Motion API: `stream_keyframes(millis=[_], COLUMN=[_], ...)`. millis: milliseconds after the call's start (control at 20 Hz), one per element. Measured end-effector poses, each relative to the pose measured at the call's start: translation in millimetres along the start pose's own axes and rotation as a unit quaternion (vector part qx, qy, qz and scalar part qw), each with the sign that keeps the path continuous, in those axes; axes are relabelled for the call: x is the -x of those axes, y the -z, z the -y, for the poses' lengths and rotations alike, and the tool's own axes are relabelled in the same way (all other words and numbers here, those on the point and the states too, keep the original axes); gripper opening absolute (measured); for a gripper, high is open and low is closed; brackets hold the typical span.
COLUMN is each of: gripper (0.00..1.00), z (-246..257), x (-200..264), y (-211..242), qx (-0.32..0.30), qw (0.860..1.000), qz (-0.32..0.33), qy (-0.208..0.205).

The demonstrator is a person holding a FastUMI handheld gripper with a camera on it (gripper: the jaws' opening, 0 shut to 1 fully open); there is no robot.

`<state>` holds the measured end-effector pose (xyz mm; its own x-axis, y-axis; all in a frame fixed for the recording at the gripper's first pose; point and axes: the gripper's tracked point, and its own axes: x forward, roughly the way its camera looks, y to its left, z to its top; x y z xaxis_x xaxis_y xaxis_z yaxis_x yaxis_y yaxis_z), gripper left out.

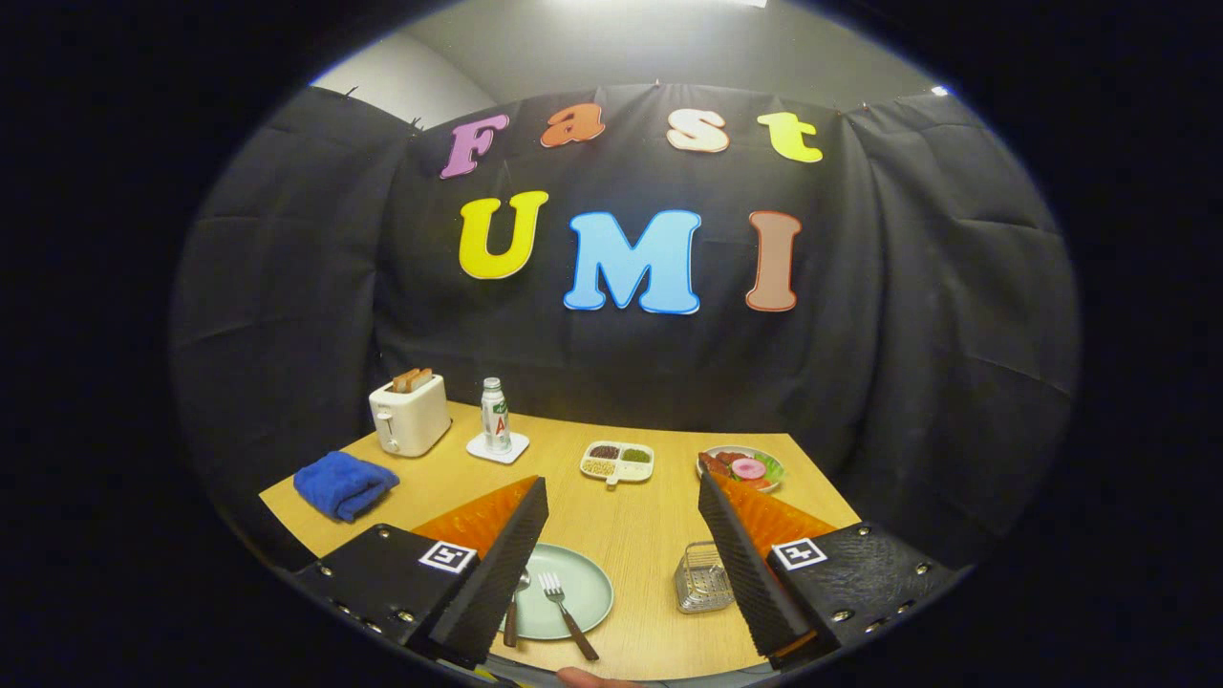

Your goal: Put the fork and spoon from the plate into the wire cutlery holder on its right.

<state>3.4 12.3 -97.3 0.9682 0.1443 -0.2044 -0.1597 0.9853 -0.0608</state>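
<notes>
Tongs (623,559) held high above the near edge of the table, fingers spread wide and released, nothing between them; raised stance judged to be a survey position ahead of the first pick. Light wooden table (650,521) next in size, all items laid out across it. Round pale-green plate (588,588) set just ahead of the fingers, partly covered by the left finger, serving as the pick-up point. Blue folded cloth (344,484) and cream toaster (409,414) with two slices placed far left, well apart from the work area. Small square wire cutlery holder (700,578) standing upright just beside the right finger, to the right of the plate, open top ready to receive. Metal fork with brown handle (567,612) lying on the plate, tines pointing away, handle overhanging the near rim, judged easy to grasp there. Spoon (516,612) beside the fork, largely hidden by the left finger. Neither utensil yet moved.
</notes>
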Motion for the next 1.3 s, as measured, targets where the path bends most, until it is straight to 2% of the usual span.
stream_keyframes(millis=[400, 700, 1050, 1300], gripper=[0.97, 0.97, 0.94, 0.94], z=[-11, -14, -22, -23], x=[-6, -10, -9, -9], y=[62, 108, 177, 216], qx=[0.026, 0.052, 0.102, 0.122], qw=[0.996, 0.984, 0.953, 0.929], qz=[-0.083, -0.159, -0.266, -0.33], qy=[-0.034, -0.056, -0.103, -0.117])
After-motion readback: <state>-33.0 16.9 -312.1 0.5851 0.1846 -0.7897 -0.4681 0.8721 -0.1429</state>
